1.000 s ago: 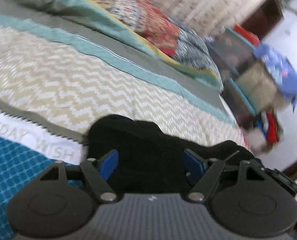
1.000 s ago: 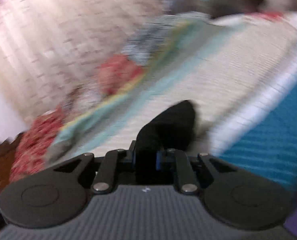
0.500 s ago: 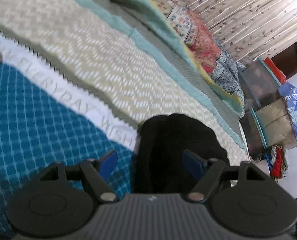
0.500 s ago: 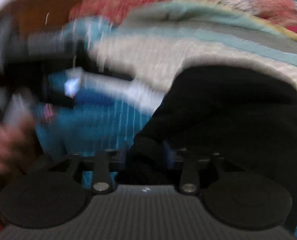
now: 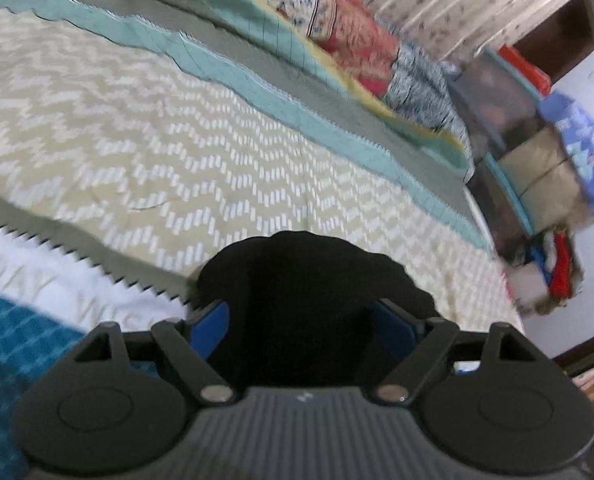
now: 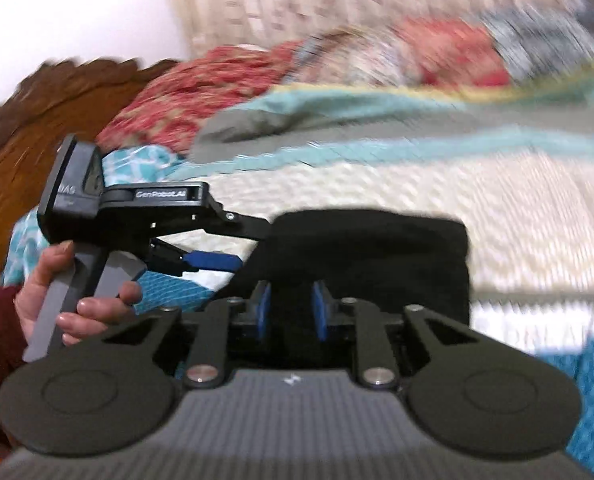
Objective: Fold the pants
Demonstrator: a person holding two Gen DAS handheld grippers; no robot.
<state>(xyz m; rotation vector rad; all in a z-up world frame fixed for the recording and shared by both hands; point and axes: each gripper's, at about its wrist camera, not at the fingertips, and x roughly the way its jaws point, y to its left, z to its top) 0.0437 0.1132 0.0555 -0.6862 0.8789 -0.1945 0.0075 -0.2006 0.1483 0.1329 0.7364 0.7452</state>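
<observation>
The black pants [image 5: 305, 288] lie as a folded bundle on the patterned bedspread [image 5: 145, 152]. My left gripper [image 5: 303, 322] is open, its blue pads either side of the bundle's near edge. In the right wrist view the pants [image 6: 377, 256] form a dark rectangle on the bed. My right gripper [image 6: 291, 314] has its blue pads [image 6: 263, 316] slightly parted, with black fabric between them; whether they still pinch it is unclear. The left gripper [image 6: 233, 248], held by a hand, shows at the left with its jaws open at the pants' left edge.
Floral pillows and a rolled quilt [image 5: 349, 36] lie along the bed's far side. Stacked storage boxes and clothes [image 5: 537, 152] stand beyond the bed's right edge. A wooden headboard [image 6: 37, 120] is at the left in the right wrist view.
My right gripper's pads have parted a little from a tight pinch on the fabric. The right camera swung and now shows the pants as a flat rectangle. My left gripper stayed open at the bundle.
</observation>
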